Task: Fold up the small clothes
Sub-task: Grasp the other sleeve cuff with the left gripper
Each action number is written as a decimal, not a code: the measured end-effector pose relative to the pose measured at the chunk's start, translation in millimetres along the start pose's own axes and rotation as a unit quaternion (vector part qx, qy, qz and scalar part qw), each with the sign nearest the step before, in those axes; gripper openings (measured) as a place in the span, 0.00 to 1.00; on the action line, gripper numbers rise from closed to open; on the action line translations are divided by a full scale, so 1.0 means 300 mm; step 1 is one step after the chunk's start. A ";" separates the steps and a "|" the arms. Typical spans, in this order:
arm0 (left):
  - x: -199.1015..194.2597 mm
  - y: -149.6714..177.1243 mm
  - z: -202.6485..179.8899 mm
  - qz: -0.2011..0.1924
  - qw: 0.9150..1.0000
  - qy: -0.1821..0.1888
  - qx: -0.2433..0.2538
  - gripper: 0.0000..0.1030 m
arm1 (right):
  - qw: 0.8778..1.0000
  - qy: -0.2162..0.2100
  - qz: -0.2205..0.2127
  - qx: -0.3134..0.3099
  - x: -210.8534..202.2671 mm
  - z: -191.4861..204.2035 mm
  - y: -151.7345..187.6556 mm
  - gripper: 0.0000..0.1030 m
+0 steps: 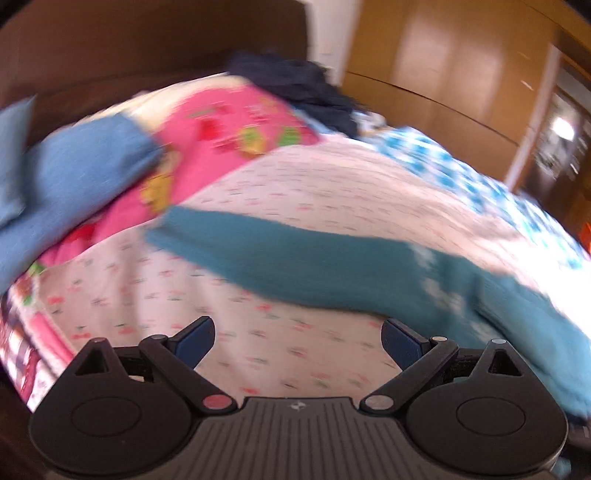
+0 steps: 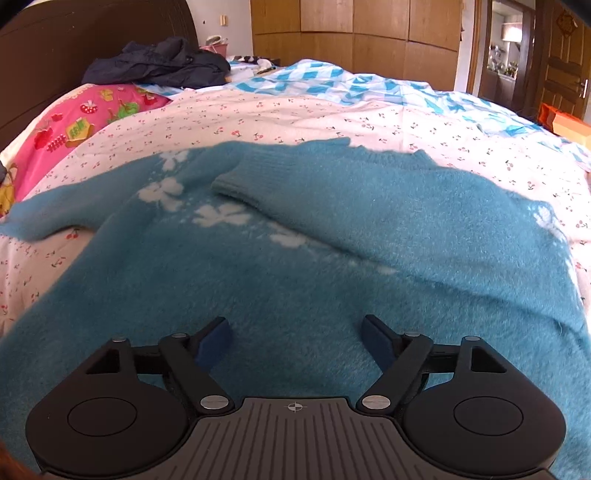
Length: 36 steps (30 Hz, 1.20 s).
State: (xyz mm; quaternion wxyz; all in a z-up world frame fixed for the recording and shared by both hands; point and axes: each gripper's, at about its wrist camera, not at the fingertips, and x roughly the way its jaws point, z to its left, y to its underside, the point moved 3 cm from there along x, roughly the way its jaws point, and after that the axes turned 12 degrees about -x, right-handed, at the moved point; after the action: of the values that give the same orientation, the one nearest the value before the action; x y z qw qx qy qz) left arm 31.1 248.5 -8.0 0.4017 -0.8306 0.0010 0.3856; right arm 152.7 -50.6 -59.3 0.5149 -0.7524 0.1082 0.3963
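Teal sweater [image 2: 295, 258]: lying flat on bed [image 2: 332, 110], right sleeve [image 2: 332, 192] already folding inward
left gripper [image 1: 297, 341]: jaws wide, heading for the spread sleeve [image 1: 277, 247]
right gripper [image 2: 297, 341]: jaws wide, hovering empty

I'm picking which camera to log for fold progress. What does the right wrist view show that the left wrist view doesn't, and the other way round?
Only the right wrist view: the sweater's body with one sleeve folded across it, white flowers, and a doorway.

Only the left wrist view, which is blurred: blue cloth at the far left.

Both: the sweater's other sleeve lying out on the cherry sheet, a pink pillow, dark clothes, wardrobe, and an open, empty tool, left and right.
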 end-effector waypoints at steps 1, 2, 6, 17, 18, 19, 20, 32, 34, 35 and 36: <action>0.015 -0.016 0.033 -0.001 1.000 -0.001 -0.019 0.98 | 1.000 0.000 -0.002 0.003 -0.002 0.001 0.003 0.80; 0.032 -0.030 0.066 -0.002 0.999 -0.002 -0.038 0.98 | 1.000 0.000 -0.003 0.003 -0.001 0.001 0.006 0.80; 0.115 -0.088 0.133 -0.011 0.997 -0.003 -0.080 0.97 | 1.000 0.004 -0.004 -0.002 0.002 0.009 0.008 0.81; 0.336 -0.111 0.282 -0.007 0.966 0.069 -0.249 0.81 | 1.000 0.008 -0.004 0.013 -0.009 0.019 0.005 0.81; 0.351 -0.113 0.291 -0.010 0.963 0.073 -0.261 0.81 | 1.000 0.010 -0.004 0.010 -0.008 0.023 0.006 0.81; 0.367 -0.116 0.298 -0.009 0.960 0.073 -0.269 0.80 | 1.000 0.012 -0.003 0.008 -0.006 0.026 0.006 0.81; 0.380 -0.121 0.303 -0.009 0.958 0.073 -0.276 0.80 | 1.000 0.013 -0.003 0.007 -0.005 0.027 0.006 0.81; 0.470 -0.203 0.309 -0.022 0.947 0.067 -0.313 0.80 | 1.000 0.016 -0.002 0.017 -0.005 0.028 0.006 0.81; 0.473 -0.212 0.304 -0.019 0.946 0.058 -0.317 0.77 | 1.000 0.016 -0.003 0.019 -0.010 0.026 0.005 0.77; 0.471 -0.214 0.301 -0.020 0.946 0.053 -0.319 0.73 | 1.000 0.017 -0.004 0.020 -0.014 0.025 0.005 0.76; 0.468 -0.217 0.299 -0.020 0.946 0.051 -0.319 0.61 | 1.000 0.018 -0.006 0.021 -0.018 0.023 0.007 0.72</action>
State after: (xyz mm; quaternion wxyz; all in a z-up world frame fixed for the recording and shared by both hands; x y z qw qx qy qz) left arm 92.6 395.7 -88.9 0.1223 -0.9337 -0.1186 0.3150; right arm 144.5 -46.9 -58.0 0.5309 -0.7492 0.1214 0.3770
